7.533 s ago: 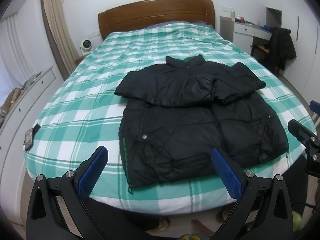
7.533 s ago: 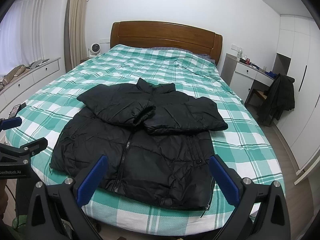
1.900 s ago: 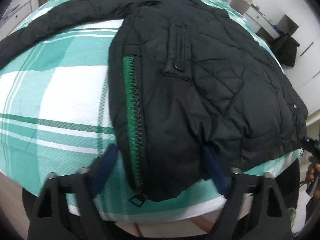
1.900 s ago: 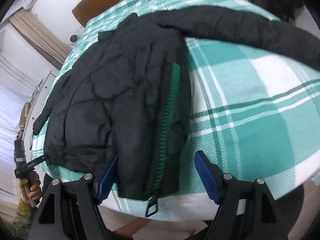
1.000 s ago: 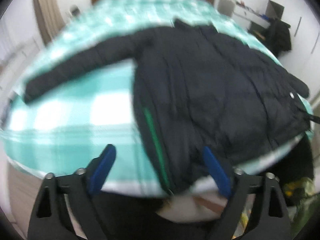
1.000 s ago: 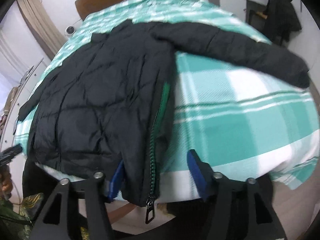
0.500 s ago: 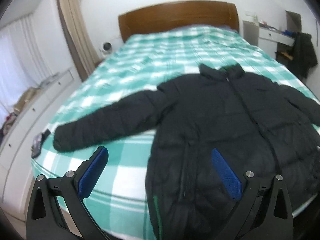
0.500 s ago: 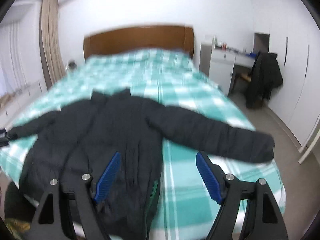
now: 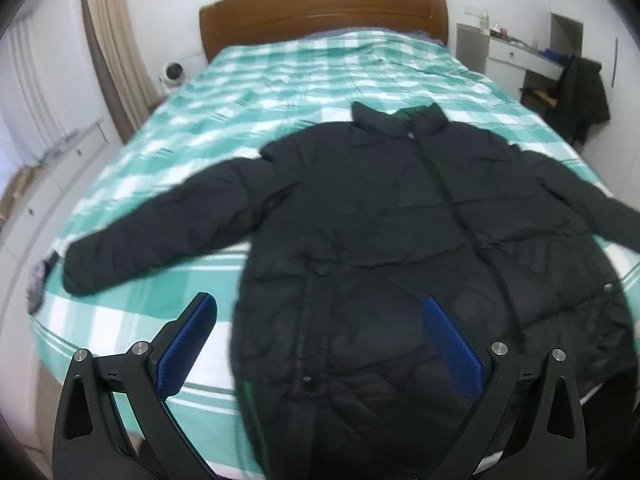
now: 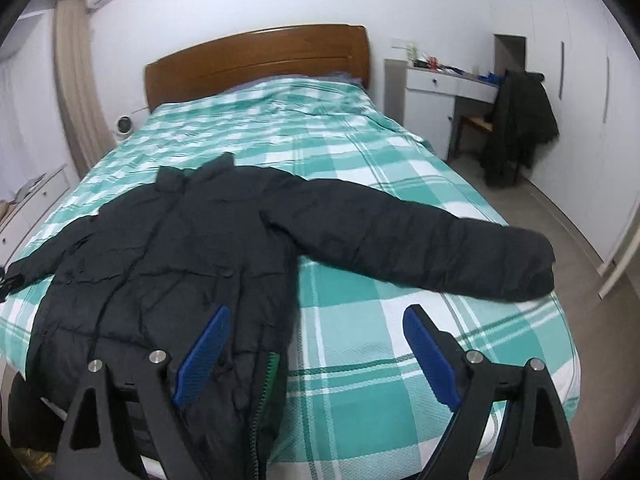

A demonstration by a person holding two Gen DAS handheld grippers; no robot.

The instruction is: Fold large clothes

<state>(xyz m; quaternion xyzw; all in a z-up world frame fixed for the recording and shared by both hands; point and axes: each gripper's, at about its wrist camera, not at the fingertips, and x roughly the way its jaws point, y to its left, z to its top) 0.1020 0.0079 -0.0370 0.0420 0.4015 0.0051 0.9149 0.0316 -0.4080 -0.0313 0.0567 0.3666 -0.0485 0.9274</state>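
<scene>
- A black puffer jacket (image 9: pixel 400 232) (image 10: pixel 168 264) lies front-up on the bed (image 9: pixel 280 92) (image 10: pixel 360 344), on the green-and-white checked cover, with its collar toward the wooden headboard (image 9: pixel 320 12) (image 10: pixel 256 64) and its hem at the foot edge.
- Both sleeves are stretched out sideways: one reaches toward the left edge of the bed, the other runs to the right edge, where its cuff lies at the mattress corner.
- A strip of green lining shows along the zipper near the hem in the right wrist view.
- The left gripper (image 9: pixel 320 340) hovers over the lower front of the jacket, its blue-padded fingers (image 9: pixel 188 340) spread wide and holding nothing.
- The right gripper (image 10: pixel 316 352) hangs above the jacket's right side edge and the bare cover beside it; its fingers (image 10: pixel 428 356) are likewise spread apart and empty.
- Beyond the bed on the right stand a white desk (image 10: pixel 452 80) and a chair draped with a dark coat (image 10: pixel 516 128).
- A small white fan (image 9: pixel 172 72) sits by the curtain beside the headboard.
</scene>
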